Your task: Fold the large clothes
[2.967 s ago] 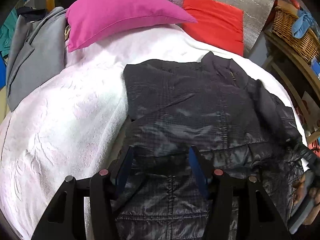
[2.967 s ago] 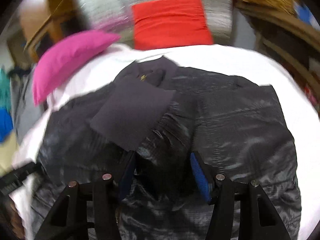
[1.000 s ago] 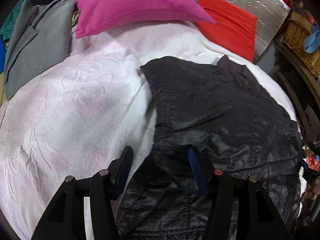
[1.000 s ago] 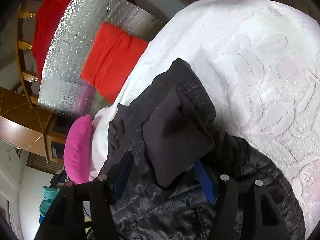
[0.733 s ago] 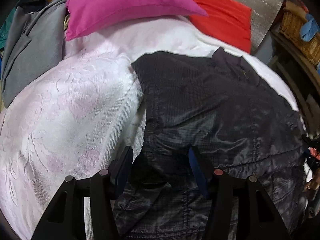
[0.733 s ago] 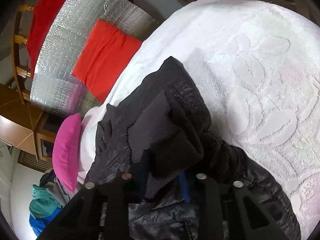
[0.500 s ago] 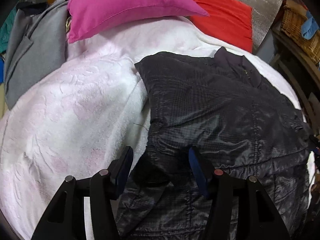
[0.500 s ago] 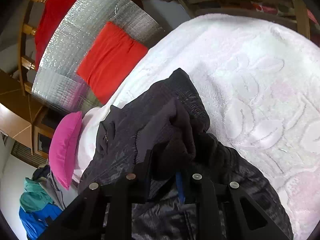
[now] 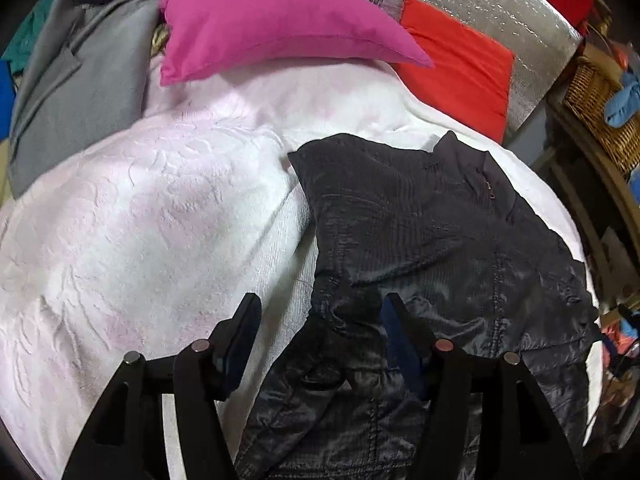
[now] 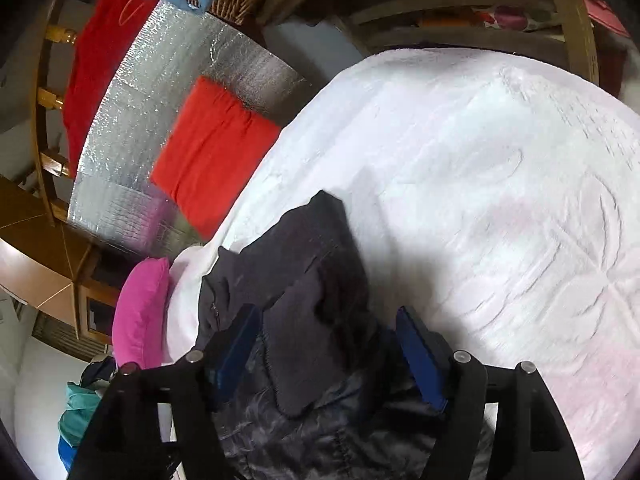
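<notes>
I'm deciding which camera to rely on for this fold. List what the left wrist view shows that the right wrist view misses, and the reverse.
Left wrist only: the grey garment piled left of the pillow, and the black quilted jacket spread nearly whole.

Right wrist only: the jacket's matte dark sleeve cuff between the open right gripper, plus a red cloth hanging on the wooden frame.

Both: jacket, pink pillow, red cushion, silver foil panel, white textured bedspread, wicker basket.

One black jacket [image 9: 432, 240], one pink pillow [image 9: 272, 20], one red cushion [image 9: 460, 64], one wicker basket [image 9: 600, 112], two claws.
</notes>
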Action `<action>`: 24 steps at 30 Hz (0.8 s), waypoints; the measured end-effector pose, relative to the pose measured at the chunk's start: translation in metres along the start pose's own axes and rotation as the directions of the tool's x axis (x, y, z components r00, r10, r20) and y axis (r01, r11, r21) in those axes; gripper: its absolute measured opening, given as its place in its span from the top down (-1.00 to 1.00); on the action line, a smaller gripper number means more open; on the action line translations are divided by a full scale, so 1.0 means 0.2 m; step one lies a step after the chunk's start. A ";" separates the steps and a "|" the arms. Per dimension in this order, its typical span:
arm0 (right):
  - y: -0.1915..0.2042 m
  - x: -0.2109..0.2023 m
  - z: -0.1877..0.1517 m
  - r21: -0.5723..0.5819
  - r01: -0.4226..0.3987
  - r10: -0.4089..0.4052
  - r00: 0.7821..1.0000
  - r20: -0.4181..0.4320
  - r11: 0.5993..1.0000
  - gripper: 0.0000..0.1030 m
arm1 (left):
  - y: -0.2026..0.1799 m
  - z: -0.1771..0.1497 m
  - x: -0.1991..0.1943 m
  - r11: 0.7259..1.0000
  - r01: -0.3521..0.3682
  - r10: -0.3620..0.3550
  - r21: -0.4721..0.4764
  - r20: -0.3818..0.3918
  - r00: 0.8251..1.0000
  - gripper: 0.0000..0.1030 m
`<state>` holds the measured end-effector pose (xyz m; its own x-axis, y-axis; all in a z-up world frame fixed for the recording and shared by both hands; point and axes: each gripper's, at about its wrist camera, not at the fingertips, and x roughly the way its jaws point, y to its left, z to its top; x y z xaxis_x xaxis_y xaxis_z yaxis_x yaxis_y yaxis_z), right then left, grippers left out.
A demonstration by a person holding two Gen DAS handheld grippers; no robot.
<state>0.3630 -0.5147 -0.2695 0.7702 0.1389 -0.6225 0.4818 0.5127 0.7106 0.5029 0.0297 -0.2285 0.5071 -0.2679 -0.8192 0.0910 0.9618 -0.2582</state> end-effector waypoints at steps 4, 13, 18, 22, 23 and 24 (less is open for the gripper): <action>-0.02 0.14 0.00 -0.054 0.020 -0.023 0.997 -0.072 0.998 -0.45 | 0.01 0.00 0.08 0.996 0.082 -0.084 -0.036 -0.063 0.994 -0.25; 0.09 0.37 -0.08 -0.271 0.060 -0.099 0.986 -0.131 0.961 0.09 | -0.03 -0.01 0.16 0.989 0.140 -0.143 -0.041 -0.089 0.986 -0.29; 0.20 0.27 -0.11 -0.341 0.079 -0.103 0.993 -0.052 0.937 0.36 | -0.04 0.01 0.11 0.989 0.146 -0.147 -0.023 -0.048 0.988 0.26; 0.21 0.25 -0.12 -0.353 0.079 -0.100 0.994 -0.041 0.932 0.36 | -0.03 0.00 0.11 0.993 0.119 -0.120 -0.017 -0.061 0.991 0.28; 0.19 0.28 -0.12 -0.349 0.096 -0.124 0.990 -0.060 0.932 0.36 | -0.03 0.00 0.14 0.993 0.112 -0.114 -0.027 -0.079 0.990 0.23; 0.18 0.30 -0.12 -0.343 0.104 -0.139 0.987 -0.078 0.934 0.35 | -0.02 0.00 0.15 0.994 0.102 -0.105 -0.031 -0.092 0.990 0.15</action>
<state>0.4168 -0.4673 -0.2899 0.6611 0.1322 -0.7386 0.3867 0.7836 0.4863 0.5168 0.0173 -0.2522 0.4133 -0.3714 -0.8314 0.1159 0.9271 -0.3565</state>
